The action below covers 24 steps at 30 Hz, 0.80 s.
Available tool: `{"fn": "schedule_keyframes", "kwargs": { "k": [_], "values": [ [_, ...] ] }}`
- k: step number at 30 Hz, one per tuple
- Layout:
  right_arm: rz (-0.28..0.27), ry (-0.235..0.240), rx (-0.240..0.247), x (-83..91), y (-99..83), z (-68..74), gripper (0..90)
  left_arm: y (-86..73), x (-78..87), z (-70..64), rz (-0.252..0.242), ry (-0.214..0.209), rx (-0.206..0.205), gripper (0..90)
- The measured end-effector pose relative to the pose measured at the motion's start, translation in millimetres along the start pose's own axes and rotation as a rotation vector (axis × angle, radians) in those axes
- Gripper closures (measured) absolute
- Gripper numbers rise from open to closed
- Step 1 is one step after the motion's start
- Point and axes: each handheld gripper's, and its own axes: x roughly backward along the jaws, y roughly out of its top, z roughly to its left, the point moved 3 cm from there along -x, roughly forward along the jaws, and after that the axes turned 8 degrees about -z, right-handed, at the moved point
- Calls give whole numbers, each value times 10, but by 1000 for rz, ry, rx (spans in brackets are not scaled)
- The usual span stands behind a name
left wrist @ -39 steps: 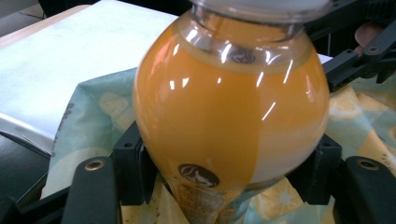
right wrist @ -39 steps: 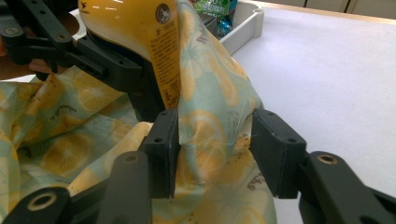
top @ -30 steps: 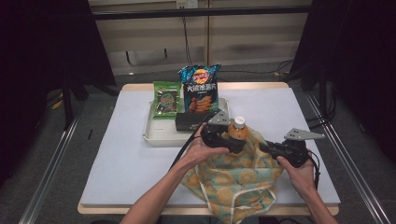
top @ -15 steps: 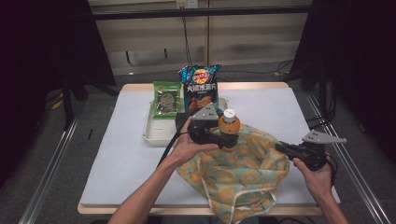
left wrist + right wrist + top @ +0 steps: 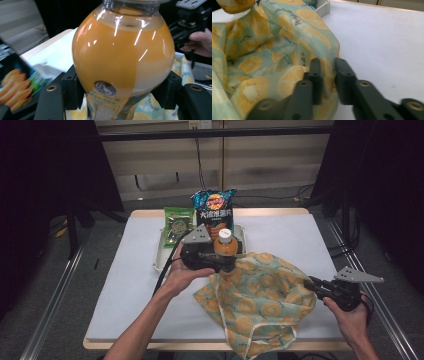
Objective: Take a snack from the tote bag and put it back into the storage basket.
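An upright bottle of orange juice [image 5: 225, 246] with a white cap is held at the far left edge of a cloth bag [image 5: 262, 295] printed with orange slices. My left gripper [image 5: 227, 259] is shut on the bottle's round body [image 5: 120, 57], one black jaw on each side. My right gripper [image 5: 310, 283] is at the bag's right edge, shut on a fold of the cloth [image 5: 325, 68]. The bottle's base [image 5: 235, 5] shows at the top left of the right gripper view, over the bag.
A white tray [image 5: 159, 254] stands behind the left hand on the white table cover [image 5: 125, 290]. A blue bag of crisps [image 5: 213, 211] stands in the tray, and a green packet [image 5: 177, 222] is to its left. The right half of the table beyond the bag is bare.
My left gripper has carried the bottle left and away, toward the tray. My right gripper has drawn the bag's edge out to the right, spreading the cloth.
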Motion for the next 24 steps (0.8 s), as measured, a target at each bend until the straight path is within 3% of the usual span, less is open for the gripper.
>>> {"fn": "schedule_keyframes", "kwargs": {
  "k": [3, 8, 16, 24],
  "values": [
    [-26, 22, -4, -20, 98, 71, 534, -42, 87, 58, -6, 17, 10, 351],
    [-50, 68, -1, -116, 272, 235, 387, -154, 228, 162, 10, 52, 29, 351],
    [-93, 98, 7, -315, 568, 297, 324, -249, 476, 295, -2, 93, 53, 352],
    [-51, 170, 18, -642, 634, 422, 347, -274, 556, 381, -1, 126, 60, 352]
  ]
}}
